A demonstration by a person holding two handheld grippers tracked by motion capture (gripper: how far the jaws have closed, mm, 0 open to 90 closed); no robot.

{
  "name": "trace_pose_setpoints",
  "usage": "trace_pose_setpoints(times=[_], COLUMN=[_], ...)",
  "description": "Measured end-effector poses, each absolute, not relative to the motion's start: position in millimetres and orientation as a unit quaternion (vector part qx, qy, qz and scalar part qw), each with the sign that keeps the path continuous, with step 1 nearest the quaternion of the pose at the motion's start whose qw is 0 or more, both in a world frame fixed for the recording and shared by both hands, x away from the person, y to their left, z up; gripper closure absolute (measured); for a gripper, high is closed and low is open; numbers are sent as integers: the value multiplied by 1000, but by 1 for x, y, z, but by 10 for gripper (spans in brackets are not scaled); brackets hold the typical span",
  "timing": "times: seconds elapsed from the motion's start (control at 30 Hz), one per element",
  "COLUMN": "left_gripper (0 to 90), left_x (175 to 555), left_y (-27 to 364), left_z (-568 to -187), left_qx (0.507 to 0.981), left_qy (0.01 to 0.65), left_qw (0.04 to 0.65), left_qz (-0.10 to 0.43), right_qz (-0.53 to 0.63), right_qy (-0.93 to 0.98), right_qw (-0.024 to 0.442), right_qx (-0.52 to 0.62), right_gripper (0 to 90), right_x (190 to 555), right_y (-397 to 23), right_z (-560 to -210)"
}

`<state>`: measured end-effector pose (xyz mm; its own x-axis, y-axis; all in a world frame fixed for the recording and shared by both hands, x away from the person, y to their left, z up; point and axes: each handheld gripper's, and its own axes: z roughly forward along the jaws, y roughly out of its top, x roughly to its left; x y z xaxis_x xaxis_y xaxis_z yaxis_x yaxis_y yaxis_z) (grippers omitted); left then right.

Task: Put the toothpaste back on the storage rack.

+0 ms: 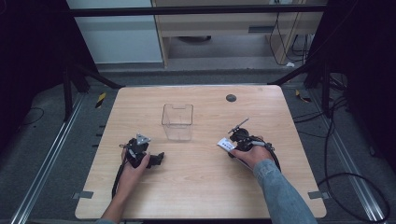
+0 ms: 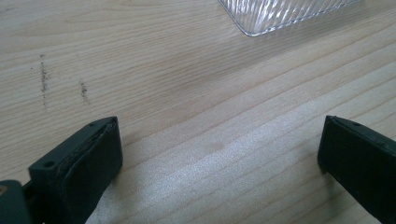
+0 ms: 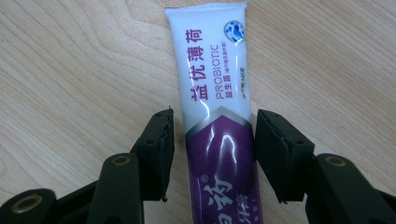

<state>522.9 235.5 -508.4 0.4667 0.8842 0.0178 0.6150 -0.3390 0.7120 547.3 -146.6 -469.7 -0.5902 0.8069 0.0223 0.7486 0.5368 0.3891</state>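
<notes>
Straddling the toothpaste tube (image 3: 215, 121) w/ my right gripper (image 3: 214, 154): in the right gripper view the 2 black jaws stand 1 on each side of the tube's purple part. The right-hand pad looks just against the tube's edge; the left-hand pad shows a thin gap of wood between it and the tube. So I read the jaws as partly closed around the tube but not yet clamped on it. The tube lies flat on the table (image 3: 70, 70), white crimped end pointing away from the gripper, purple end running back under it betw. the jaws.

High view: right gripper (image 1: 233, 140) sits low on the table's right half, my right hand (image 1: 252, 154) wrapped round it, denim sleeve (image 1: 280, 196) trailing to the bottom edge. The tube's white end (image 1: 226, 144) pokes out toward the table's middle.

Left gripper (image 2: 219, 154): jaws spread wide in the left gripper view, bare wood betw. them, nothing held. It rests low over the table, w/ a corner of the clear ribbed container (image 2: 285, 14) ahead of it, apart from the jaws. High view puts the left gripper (image 1: 156, 158) on the left half, my left hand (image 1: 133, 163) on it.

The clear container (image 1: 177, 122) stands upright near the table's centre, betw. the 2 grippers and farther back, well apart from the tube. A small dark round spot (image 1: 230, 98) sits on the wood beyond it, to the right.
</notes>
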Motion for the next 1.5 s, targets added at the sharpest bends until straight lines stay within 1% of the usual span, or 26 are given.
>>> trace_pose_setpoints(times=[0.3, 0.73, 0.83, 0.9, 1.1, 1.17, 1.2, 1.27, 1.33, 1.37, 1.4, 1.5], left_gripper=[0, 0, 0, 0, 0, 0, 0, 0, 0, 0, 0, 0], left_x=[523, 523, 523, 523, 523, 523, 523, 523, 523, 523, 523, 523], left_y=[235, 235, 235, 235, 235, 235, 235, 235, 235, 235, 235, 235], left_z=[-508, -508, -508, -508, -508, -508, -508, -508, -508, -508, -508, -508], left_qx=[791, 791, 792, 792, 791, 792, 792, 792, 792, 792, 792, 792], left_qy=[474, 474, 473, 473, 473, 473, 473, 473, 473, 473, 473, 473], left_qw=[327, 327, 327, 327, 327, 327, 327, 327, 327, 327, 327, 326], left_qz=[206, 206, 206, 206, 206, 206, 206, 206, 206, 206, 206, 206], right_qz=[172, 149, 151, 152, 149, 150, 150, 154, 155, 157, 157, 160], right_qy=[880, 885, 885, 888, 889, 889, 889, 886, 887, 885, 885, 884], right_qw=[76, 71, 73, 74, 76, 77, 77, 77, 78, 78, 78, 78], right_qx=[437, 436, 434, 429, 427, 426, 426, 430, 428, 431, 431, 432], right_gripper=[478, 490, 509, 539, 564, 592, 592, 628, 638, 673, 673, 732], right_x=[553, 556, 556, 556, 556, 556, 556, 556, 556, 555, 555, 554], right_y=[-143, -142, -142, -142, -141, -142, -142, -143, -143, -144, -144, -144], right_z=[-465, -471, -471, -470, -470, -470, -470, -470, -470, -469, -469, -467])
